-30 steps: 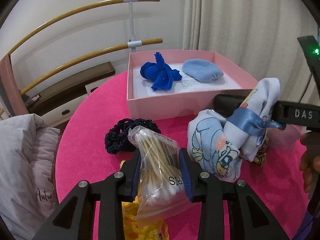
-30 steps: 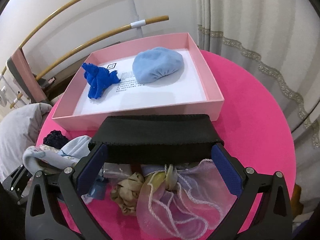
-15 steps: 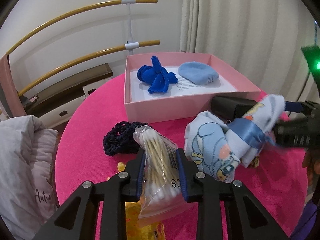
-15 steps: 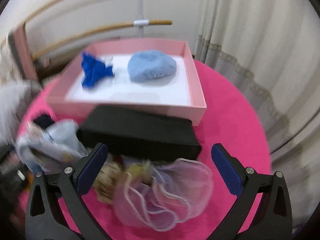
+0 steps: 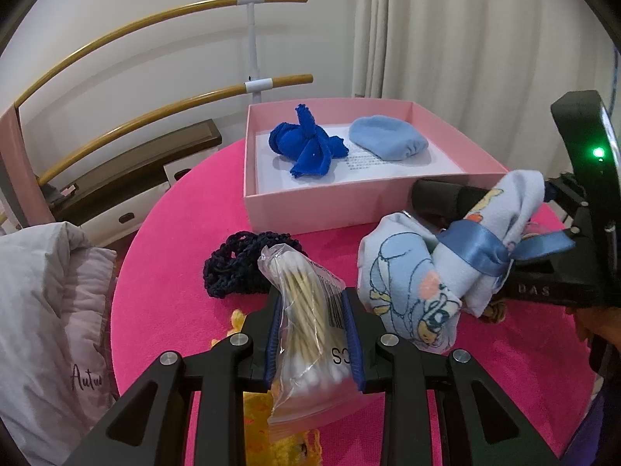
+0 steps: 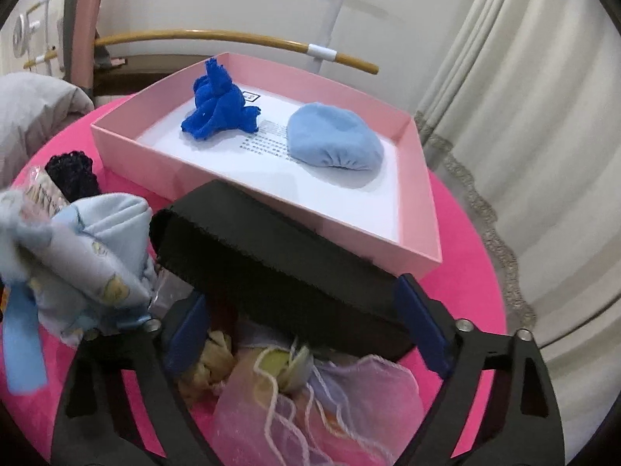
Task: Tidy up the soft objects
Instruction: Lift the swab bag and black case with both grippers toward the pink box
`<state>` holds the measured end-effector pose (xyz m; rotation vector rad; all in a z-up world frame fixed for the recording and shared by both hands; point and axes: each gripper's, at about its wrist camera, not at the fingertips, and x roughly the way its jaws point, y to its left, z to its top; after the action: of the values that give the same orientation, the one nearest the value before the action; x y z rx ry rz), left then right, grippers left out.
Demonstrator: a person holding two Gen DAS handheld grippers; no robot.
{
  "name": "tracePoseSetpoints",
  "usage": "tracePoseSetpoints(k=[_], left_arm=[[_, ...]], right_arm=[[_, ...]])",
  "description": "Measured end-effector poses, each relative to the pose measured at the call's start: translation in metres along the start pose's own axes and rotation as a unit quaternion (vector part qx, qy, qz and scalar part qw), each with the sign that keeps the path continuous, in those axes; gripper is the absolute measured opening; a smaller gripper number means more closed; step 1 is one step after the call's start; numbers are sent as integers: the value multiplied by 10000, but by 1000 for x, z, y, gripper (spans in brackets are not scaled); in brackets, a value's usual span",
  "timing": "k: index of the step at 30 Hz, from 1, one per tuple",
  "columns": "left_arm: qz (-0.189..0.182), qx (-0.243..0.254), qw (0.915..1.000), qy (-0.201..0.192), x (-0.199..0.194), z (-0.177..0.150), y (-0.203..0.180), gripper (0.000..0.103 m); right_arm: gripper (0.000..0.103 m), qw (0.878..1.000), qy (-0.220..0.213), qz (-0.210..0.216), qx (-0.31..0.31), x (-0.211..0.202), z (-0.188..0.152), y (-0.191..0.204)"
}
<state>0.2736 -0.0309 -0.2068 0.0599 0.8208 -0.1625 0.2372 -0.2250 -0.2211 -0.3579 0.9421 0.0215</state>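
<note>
My left gripper (image 5: 312,299) is shut on a clear bag of cotton swabs (image 5: 306,326), held just above the round pink table (image 5: 170,272). Beside it lie a navy crochet scrunchie (image 5: 240,264) and a cartoon-print cloth tied with blue ribbon (image 5: 411,279). My right gripper (image 6: 300,295) is closing, its jaws still wide. A black padded block (image 6: 271,256) lies between its blue pads (image 6: 186,330), and I see no firm press on it. A sheer pink drawstring pouch (image 6: 322,407) lies under it. The pink box (image 6: 174,178) holds a royal blue cloth (image 6: 221,105) and a light blue cap (image 6: 333,139).
A grey quilted cover (image 5: 42,310) rests against the table's left edge. Curved wooden rails (image 5: 155,105) run behind the box and a cream curtain (image 6: 524,116) hangs to the right. A yellow item (image 5: 236,318) lies under the left gripper. A beige fabric piece (image 6: 209,365) lies beside the pouch.
The right gripper has rolled, so its view now tilts, and its jaws have narrowed around the black block. The left gripper stays shut on the swab bag.
</note>
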Motion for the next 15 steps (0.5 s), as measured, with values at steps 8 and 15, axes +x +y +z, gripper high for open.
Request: tracePoseSetpoints(k=[8,15], left_arm=[[-131,-60,9999,-16,0,2,1,23],[-255,-96,9995,-126,-14,7,2,19]], right_arm=[[46,9986,-246,473,11,-11,0,0],[34,9938,-541,809,534,-39,-2,-19]])
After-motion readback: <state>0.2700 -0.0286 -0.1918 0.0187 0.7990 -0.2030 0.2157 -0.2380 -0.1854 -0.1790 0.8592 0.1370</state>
